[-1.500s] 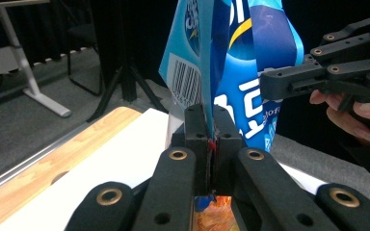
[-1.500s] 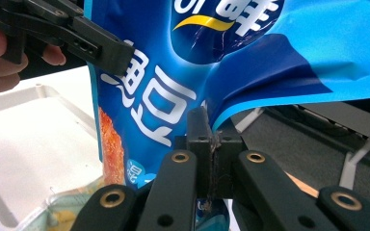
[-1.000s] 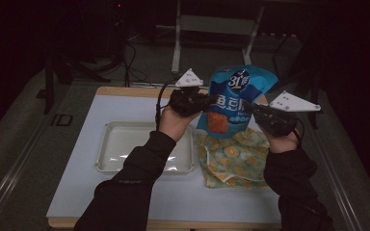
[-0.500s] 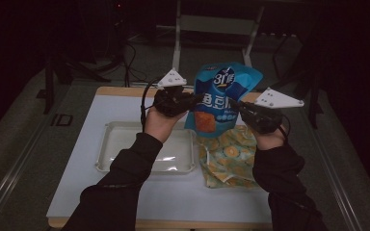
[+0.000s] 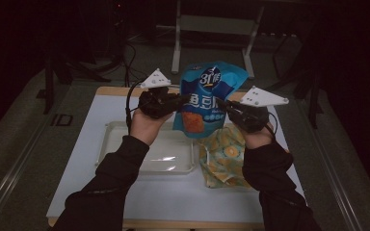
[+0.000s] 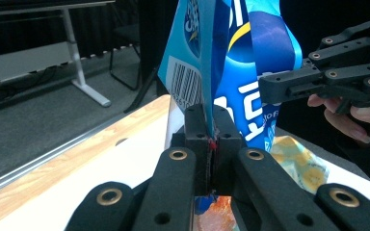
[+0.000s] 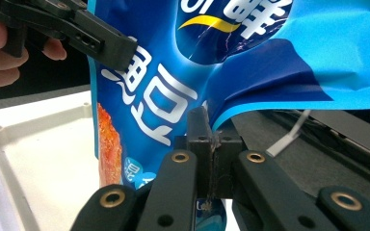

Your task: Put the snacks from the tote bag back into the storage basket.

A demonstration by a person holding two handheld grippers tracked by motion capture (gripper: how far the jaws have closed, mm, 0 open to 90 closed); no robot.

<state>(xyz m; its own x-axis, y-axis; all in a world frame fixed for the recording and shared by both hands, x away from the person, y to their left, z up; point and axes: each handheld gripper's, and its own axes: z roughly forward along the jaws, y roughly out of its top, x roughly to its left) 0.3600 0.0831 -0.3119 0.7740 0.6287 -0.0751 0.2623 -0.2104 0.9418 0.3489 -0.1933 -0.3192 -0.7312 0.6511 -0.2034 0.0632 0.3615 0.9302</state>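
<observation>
While aloft, both hand-held grippers clamp blue bag [image 5: 207, 98] edges.

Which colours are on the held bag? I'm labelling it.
Mostly blue bag, white lettering, an orange patch low down; clearest in the right gripper view.

You work at a white table [image 5: 89, 125] with a wooden edge [image 5: 113, 90]. A clear shallow tray [image 5: 107, 144] lies flat left of its centre, nothing in it; the right gripper view shows its rim [image 7: 0, 139]. At the tray's 3 o'clock, just beside it, lies a crumpled yellow-patterned cloth [image 5: 224, 161], also seen in the left gripper view [image 6: 301, 166]. Whether the two touch cannot be told. At your 12 o'clock, beyond the table, stands a white-legged frame [image 5: 176, 48]. Dark cables [image 5: 127, 55] lie on the floor at 11 o'clock.
</observation>
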